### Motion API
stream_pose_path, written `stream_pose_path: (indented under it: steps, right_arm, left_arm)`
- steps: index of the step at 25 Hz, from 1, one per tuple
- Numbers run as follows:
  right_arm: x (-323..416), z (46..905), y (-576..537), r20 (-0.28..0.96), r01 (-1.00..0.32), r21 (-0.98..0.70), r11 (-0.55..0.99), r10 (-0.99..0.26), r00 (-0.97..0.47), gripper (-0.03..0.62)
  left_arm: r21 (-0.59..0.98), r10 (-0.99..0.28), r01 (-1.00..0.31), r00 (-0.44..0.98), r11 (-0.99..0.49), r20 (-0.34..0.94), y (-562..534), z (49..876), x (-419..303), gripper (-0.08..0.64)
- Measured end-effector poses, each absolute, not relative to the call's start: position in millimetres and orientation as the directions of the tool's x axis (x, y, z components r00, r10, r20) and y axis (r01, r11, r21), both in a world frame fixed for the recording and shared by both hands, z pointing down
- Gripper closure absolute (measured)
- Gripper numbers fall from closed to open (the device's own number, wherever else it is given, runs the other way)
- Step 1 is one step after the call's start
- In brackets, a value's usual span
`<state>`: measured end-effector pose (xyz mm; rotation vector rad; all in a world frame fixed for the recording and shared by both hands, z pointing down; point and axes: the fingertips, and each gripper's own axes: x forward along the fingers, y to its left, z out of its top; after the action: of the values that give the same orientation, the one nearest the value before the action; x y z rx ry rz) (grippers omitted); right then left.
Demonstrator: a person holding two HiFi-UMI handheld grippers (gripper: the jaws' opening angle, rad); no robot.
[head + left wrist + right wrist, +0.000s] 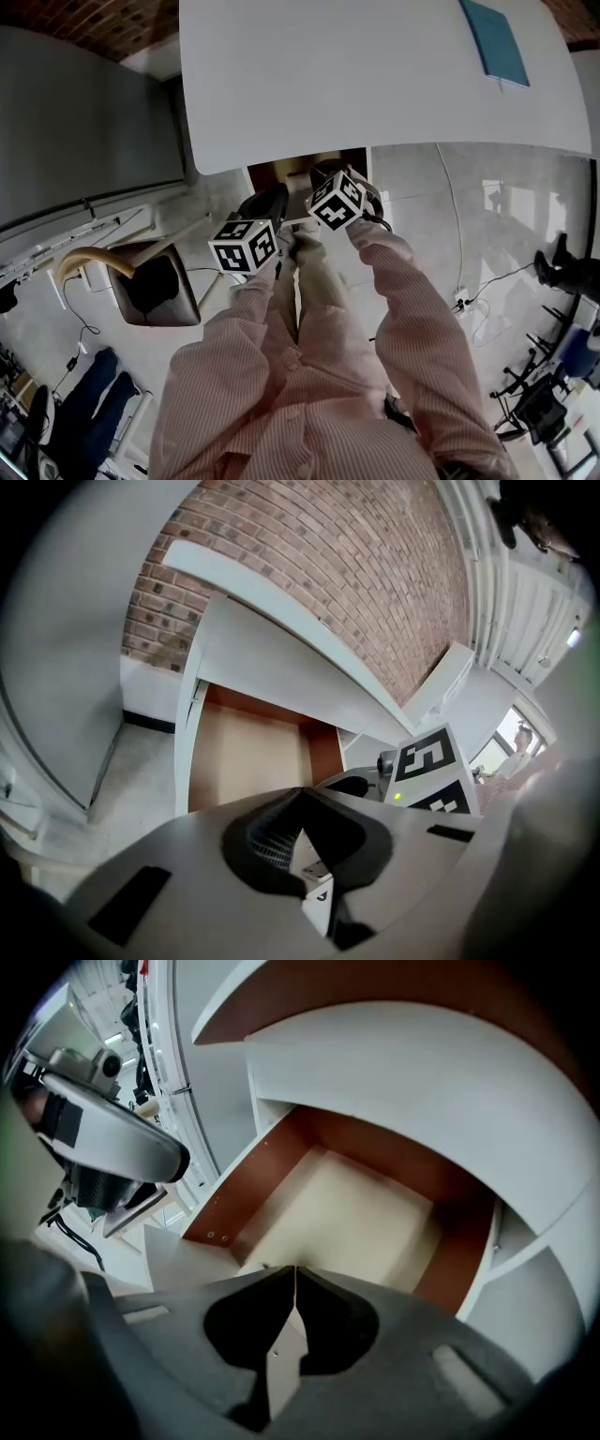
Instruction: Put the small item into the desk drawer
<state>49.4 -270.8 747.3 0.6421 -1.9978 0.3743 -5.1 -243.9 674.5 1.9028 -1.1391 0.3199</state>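
Under the white desk (375, 84) the drawer (286, 172) stands pulled out. Its pale bottom (246, 757) and brown side walls (239, 1194) look bare; I see no small item in any view. My left gripper (302, 799) hovers over the drawer's near edge, its jaw tips touching and nothing showing between them. Just to its right, my right gripper (295, 1274) points down into the drawer (361, 1213), jaw tips also together with nothing between them. In the head view both marker cubes sit by the drawer: the left gripper (272, 197) and the right gripper (326, 178).
A blue notebook (497, 42) lies on the desk's far right. A chair with a curved wooden back (141, 281) stands on the floor to my left. Cables (469, 300) run over the tiles at the right. A brick wall (375, 583) rises behind the desk.
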Motion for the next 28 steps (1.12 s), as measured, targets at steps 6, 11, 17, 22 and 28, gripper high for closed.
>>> stream_pose_path:
  steps: [6, 11, 17, 22, 28]
  right_arm:
    - [56, 700, -262, 0.843, -0.637, -0.017, 0.771, -0.331, -0.423, 0.584]
    - [61, 653, -251, 0.791, -0.705, -0.067, 0.706, -0.393, -0.469, 0.586]
    - [70, 593, -242, 0.701, -0.768, -0.141, 0.625, -0.485, -0.523, 0.586]
    - [80, 549, -236, 0.613, -0.808, -0.202, 0.554, -0.572, -0.545, 0.586]
    - [95, 501, -237, 0.501, -0.835, -0.251, 0.489, -0.673, -0.544, 0.586]
  left_arm:
    - [0.54, -0.586, -0.806, 0.565, -0.242, 0.581, -235, 641, -6, 0.56]
    - [0.524, -0.587, -0.794, 0.593, -0.309, 0.552, -231, 606, -8, 0.56]
    - [0.495, -0.583, -0.766, 0.638, -0.411, 0.503, -228, 561, -2, 0.56]
    - [0.494, -0.599, -0.74, 0.666, -0.457, 0.444, -224, 525, 1, 0.56]
    - [0.471, -0.631, -0.716, 0.689, -0.516, 0.357, -230, 476, 0, 0.56]
